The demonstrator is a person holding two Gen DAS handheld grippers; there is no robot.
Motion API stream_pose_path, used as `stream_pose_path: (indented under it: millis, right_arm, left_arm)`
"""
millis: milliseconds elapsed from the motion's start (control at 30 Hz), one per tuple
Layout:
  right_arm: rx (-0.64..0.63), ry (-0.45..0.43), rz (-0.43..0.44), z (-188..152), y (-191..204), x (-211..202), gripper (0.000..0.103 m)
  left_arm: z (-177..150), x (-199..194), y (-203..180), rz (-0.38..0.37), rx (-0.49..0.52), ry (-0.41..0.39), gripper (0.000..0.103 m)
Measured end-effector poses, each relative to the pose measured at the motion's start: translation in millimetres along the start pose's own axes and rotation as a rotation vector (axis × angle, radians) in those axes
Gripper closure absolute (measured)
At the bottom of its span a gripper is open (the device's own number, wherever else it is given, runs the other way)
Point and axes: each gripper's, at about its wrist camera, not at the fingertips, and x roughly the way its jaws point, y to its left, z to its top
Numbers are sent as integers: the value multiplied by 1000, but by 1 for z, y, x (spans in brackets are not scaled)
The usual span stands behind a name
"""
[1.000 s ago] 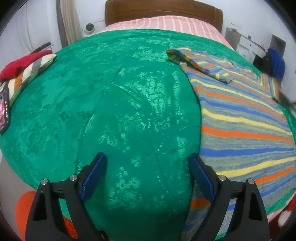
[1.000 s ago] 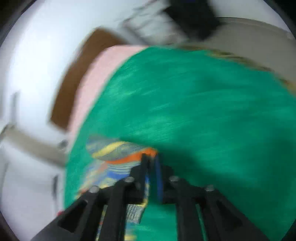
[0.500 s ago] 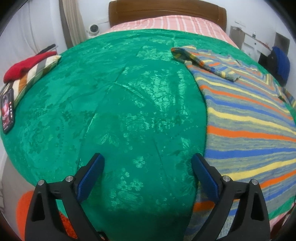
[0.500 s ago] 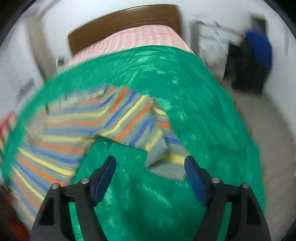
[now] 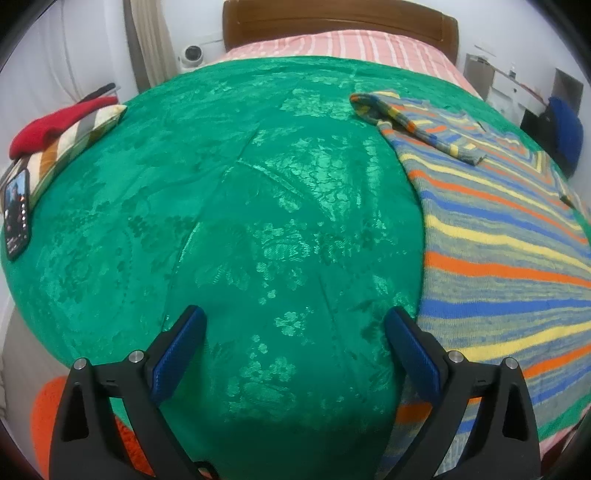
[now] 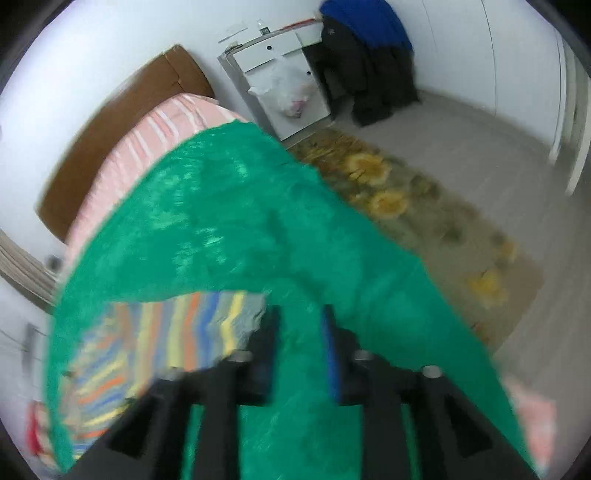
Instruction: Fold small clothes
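A striped sweater (image 5: 498, 236) in grey, orange, blue and yellow lies flat on the right side of a green bedspread (image 5: 240, 206), one sleeve (image 5: 417, 125) folded across its top. My left gripper (image 5: 293, 343) is open and empty over bare bedspread, just left of the sweater's hem. In the blurred right wrist view my right gripper (image 6: 299, 339) is partly open and empty above the bedspread (image 6: 236, 229), just right of a sweater (image 6: 173, 332) edge.
A phone (image 5: 16, 214) and a red and striped folded pile (image 5: 62, 129) lie at the bed's left edge. A wooden headboard (image 5: 340, 18) stands behind. A white cabinet (image 6: 280, 74), dark hanging clothes (image 6: 365, 66) and a floral rug (image 6: 424, 206) are right of the bed.
My right gripper let go of the sweater sleeve, opened wide, then narrowed and swung toward the bed's right edge. My left gripper stayed open and barely moved.
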Motion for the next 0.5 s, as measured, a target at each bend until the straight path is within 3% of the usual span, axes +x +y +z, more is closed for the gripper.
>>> stream_pose_path:
  millis: [67, 167, 267, 333, 367, 500]
  right_arm:
    - [54, 56, 109, -12, 0, 9, 36]
    - [118, 139, 189, -33, 4, 35, 36]
    - [140, 110, 182, -36, 9, 57, 39]
    - [135, 89, 271, -31, 14, 61, 67]
    - [95, 99, 277, -28, 20, 62, 99]
    - [-94, 45, -29, -22, 32, 51, 98]
  left_arm:
    - [0, 1, -1, 2, -2, 1, 3]
    - [0, 1, -2, 9, -1, 1, 3]
    - [0, 2, -1, 8, -6, 3, 2]
    - [0, 3, 1, 6, -14, 10, 0]
    - [0, 3, 1, 3, -18, 11, 0]
    - [-1, 4, 1, 7, -13, 6, 0]
